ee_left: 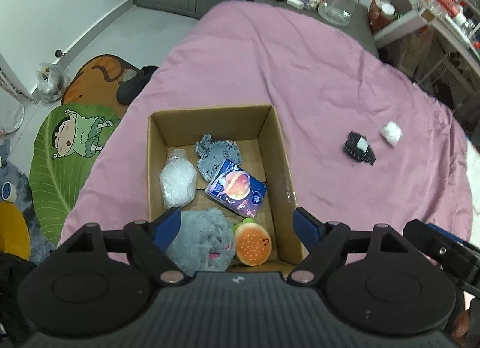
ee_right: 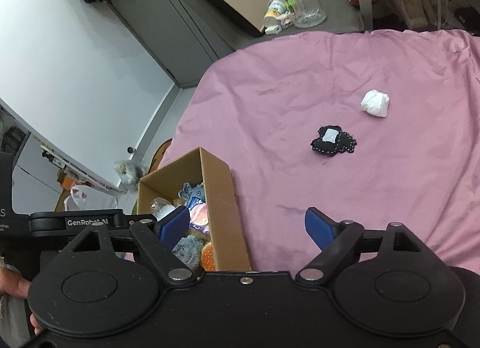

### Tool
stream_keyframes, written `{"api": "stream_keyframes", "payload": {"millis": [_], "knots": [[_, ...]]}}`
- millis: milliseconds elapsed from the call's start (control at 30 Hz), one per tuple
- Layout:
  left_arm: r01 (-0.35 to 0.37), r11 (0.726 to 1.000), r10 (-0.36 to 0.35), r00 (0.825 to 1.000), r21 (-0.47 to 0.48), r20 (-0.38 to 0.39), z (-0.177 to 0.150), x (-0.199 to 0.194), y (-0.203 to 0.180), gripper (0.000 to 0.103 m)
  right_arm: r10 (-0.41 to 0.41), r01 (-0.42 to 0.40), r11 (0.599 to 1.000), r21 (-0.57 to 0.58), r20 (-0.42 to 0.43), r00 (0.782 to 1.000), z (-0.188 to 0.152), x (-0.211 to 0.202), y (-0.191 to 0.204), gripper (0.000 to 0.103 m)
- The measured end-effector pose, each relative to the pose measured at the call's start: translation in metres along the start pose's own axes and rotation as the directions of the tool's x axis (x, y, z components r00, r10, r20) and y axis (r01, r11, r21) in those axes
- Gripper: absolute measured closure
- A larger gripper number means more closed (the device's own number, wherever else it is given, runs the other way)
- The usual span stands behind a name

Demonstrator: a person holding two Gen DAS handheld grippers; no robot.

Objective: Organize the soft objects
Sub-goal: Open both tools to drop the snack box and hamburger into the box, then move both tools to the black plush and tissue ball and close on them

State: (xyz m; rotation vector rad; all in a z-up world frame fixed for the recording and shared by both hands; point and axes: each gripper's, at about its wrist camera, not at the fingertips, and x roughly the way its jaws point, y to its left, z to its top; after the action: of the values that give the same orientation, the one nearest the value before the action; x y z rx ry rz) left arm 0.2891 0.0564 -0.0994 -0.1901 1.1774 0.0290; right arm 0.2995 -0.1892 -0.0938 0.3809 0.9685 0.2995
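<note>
**Above the cardboard box: two strays left on the bed, and a crowded box to drop them into**

Over the cardboard box (ee_left: 271,149), the left gripper (ee_left: 237,223) hangs with its jaws spread wide and nothing between them. Inside the box lie a grey fluffy plush (ee_left: 201,243), a burger plush (ee_left: 253,246), a flat grey plush (ee_left: 217,155), a clear crinkled bag (ee_left: 177,180) and a purple printed pack (ee_left: 235,190). Beside the box, toward the open bedspread, the right gripper (ee_right: 247,226) is also open and empty.

Two soft things remain outside, on the pink bedspread (ee_left: 300,62): a black stitched piece with a white patch (ee_right: 333,140), well apart from the box, and a white wad (ee_right: 375,103) just beyond it, farther from the box.

Likely trouble from here:

- The black piece looks flat and limp, so jaws closing low could pinch the bedspread with it and drag the sheet.
- The white wad looks light and squashy; a shallow pinch could let it slip out on the way to the box.
- The two strays lie near each other, so a reach for one may nudge the other away.
- The near end of the box is already full; anything dropped there could perch on the plush and roll over the wall. The far end of the box has more bare floor.
- The box sits near the bed's edge; a knock on its wall could push it toward the floor.
</note>
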Motion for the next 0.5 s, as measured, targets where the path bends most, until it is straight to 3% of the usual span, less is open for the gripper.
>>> {"api": "stream_keyframes", "payload": {"millis": [133, 200, 267, 367, 500], "knots": [[0.003, 1.000, -0.003, 1.000, -0.001, 0.013, -0.005, -0.011, 0.000, 0.022, 0.001, -0.001, 1.000, -0.007, 0.020, 1.000, -0.003, -0.010, 0.002, 0.013], [0.004, 1.000, -0.004, 1.000, -0.003, 0.017, -0.009, -0.016, 0.001, 0.022, 0.010, -0.010, 1.000, -0.002, 0.031, 0.999, -0.004, -0.015, 0.003, 0.006], [0.007, 1.000, -0.006, 1.000, -0.011, 0.015, -0.012, -0.020, 0.001, 0.011, 0.022, -0.022, 1.000, 0.005, 0.048, 0.999, -0.005, -0.021, 0.004, 0.000], [0.008, 1.000, -0.007, 1.000, -0.031, 0.030, -0.015, -0.029, 0.001, 0.003, 0.022, -0.023, 1.000, 0.013, 0.060, 0.998, -0.007, -0.027, 0.004, 0.000], [-0.002, 1.000, 0.002, 0.999, -0.023, 0.034, -0.018, -0.039, -0.004, 0.000, 0.022, -0.024, 1.000, 0.016, 0.078, 0.997, -0.010, -0.037, 0.000, 0.000]]}}
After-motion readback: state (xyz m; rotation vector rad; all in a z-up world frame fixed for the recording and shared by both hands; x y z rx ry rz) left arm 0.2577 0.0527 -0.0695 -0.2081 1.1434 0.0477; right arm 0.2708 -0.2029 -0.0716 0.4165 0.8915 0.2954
